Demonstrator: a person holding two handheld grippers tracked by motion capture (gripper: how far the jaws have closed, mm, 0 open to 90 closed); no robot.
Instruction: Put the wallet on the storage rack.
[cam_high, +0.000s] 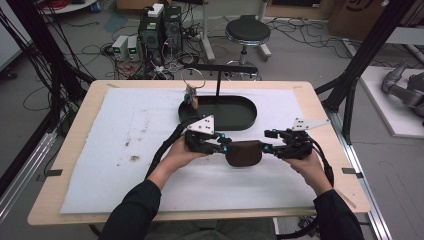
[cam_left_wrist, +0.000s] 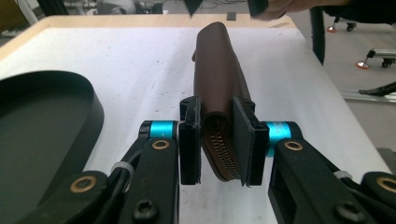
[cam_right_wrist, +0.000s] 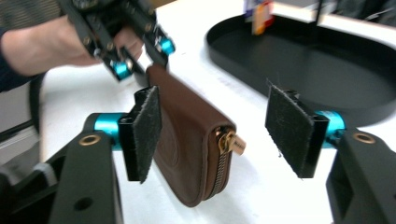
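A brown leather zip pouch hangs just above the white mat, between my two grippers. My left gripper is shut on its left end. In the left gripper view the pads press both sides of the pouch at its zipper. My right gripper stands open around the other end. In the right gripper view the pouch lies beside the left pad, its brass zipper pull faces the gap, and the right pad is well apart. The left gripper shows beyond.
A black oval tray lies on the mat just beyond the grippers, with a thin black post and a small wire ring stand at its left end. A stool, computers and cables stand on the floor behind the table.
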